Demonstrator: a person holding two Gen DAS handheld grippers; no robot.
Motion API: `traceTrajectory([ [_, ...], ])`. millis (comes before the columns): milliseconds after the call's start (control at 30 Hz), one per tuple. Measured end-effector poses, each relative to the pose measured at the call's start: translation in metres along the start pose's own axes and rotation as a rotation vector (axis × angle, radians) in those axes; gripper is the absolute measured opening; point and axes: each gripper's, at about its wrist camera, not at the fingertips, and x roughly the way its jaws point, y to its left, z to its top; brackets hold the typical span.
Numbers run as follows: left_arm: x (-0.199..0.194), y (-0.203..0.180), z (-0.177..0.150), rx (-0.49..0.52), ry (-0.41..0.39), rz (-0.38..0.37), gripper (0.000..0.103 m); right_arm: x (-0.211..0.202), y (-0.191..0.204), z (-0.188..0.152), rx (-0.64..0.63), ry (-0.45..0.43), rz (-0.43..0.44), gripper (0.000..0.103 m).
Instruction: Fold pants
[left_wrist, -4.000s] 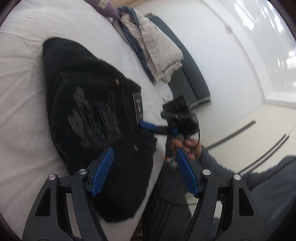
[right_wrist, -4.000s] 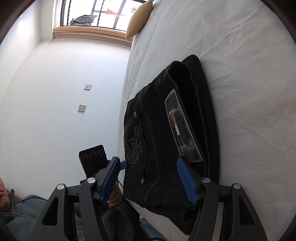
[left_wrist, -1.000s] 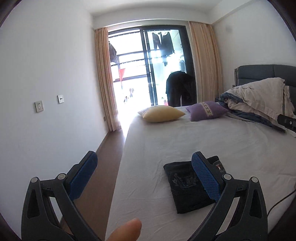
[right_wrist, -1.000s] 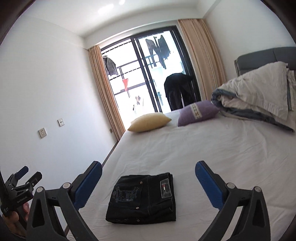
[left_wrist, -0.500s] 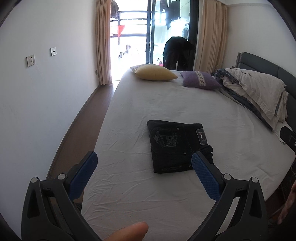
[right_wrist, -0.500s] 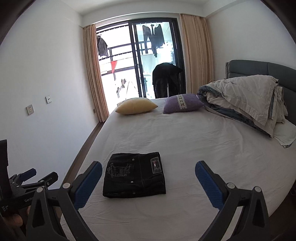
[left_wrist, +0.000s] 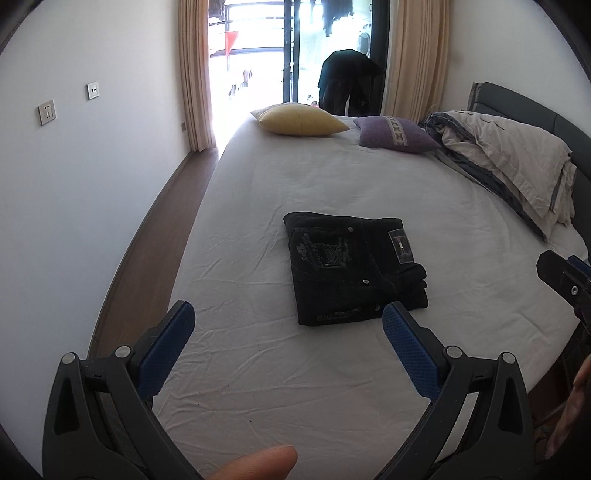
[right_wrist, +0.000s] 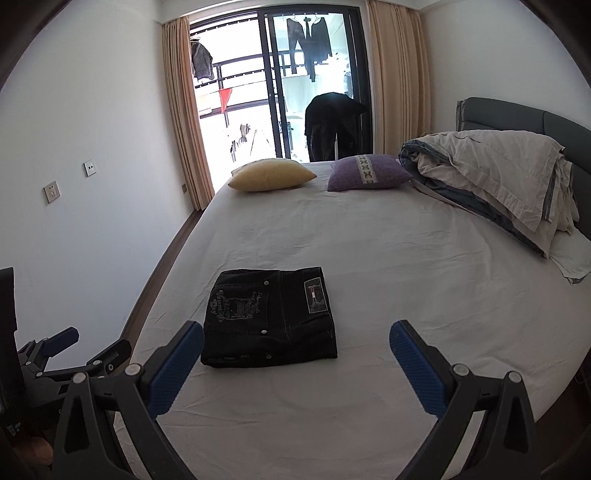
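Room: white-walled bedroom, glass balcony door (right_wrist: 295, 85) between tan curtains.
Bed: white-sheeted bed (right_wrist: 369, 240) fills both views.
Bedding: rumpled duvet (right_wrist: 487, 173) against the headboard; yellow pillow (right_wrist: 271, 174) and purple pillow (right_wrist: 369, 171) at the far edge.
Pants: black pants (left_wrist: 351, 271) folded into a flat rectangle, lying alone mid-sheet, patch up.
Left gripper (left_wrist: 288, 332): fingers spread wide, empty, held above the sheet short of the pants.
Right gripper (right_wrist: 295, 345): likewise spread, empty, clear of the pants.

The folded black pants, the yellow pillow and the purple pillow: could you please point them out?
folded black pants (right_wrist: 269, 317), right wrist view, middle of top layer
yellow pillow (right_wrist: 271, 174), right wrist view, centre
purple pillow (left_wrist: 395, 134), left wrist view, centre
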Motion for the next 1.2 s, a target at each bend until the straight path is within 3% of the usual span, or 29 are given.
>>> traceTrajectory([
  [1200,0.017,-0.001,0.001,0.000,0.027,0.000,0.103,0.006,0.007,-0.005,-0.019,0.040,0.007,0.103],
])
